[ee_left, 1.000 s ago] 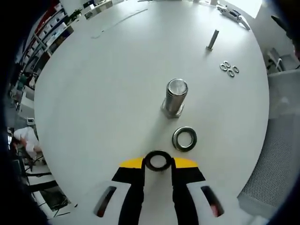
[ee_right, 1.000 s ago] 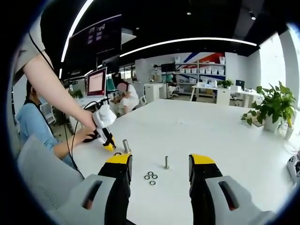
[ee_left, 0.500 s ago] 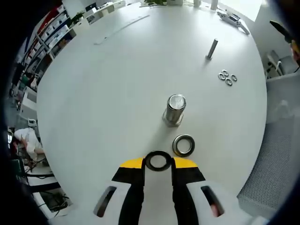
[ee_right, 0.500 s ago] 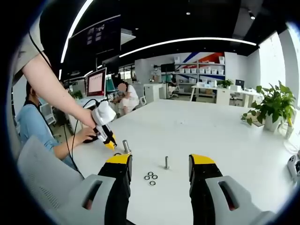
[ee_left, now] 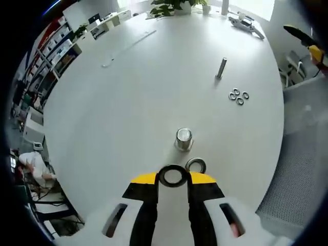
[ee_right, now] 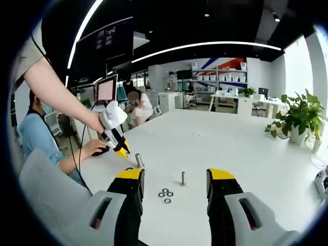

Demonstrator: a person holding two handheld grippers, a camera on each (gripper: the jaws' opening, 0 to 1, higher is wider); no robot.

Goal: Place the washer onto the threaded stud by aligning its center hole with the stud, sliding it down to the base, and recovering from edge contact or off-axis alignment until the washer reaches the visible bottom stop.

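We see the left gripper (ee_left: 173, 177) clamped on a washer (ee_left: 172, 176), held above the table (ee_left: 118, 102). The stud (ee_left: 183, 139) stands upright at 12 o'clock from it; a second washer (ee_left: 195, 165) lies just beside the stud's base. The right gripper (ee_right: 175, 180) hangs with jaws wide, nothing between them

High over stud (ee_left: 183, 139); level tabletop view

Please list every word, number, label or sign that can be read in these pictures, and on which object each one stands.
No text can be read.
The monitor behind the white table shows a light page: too blurred to read.
The dark overhead screen has small pale marks: too small to read.
The shelves bear no legible label.
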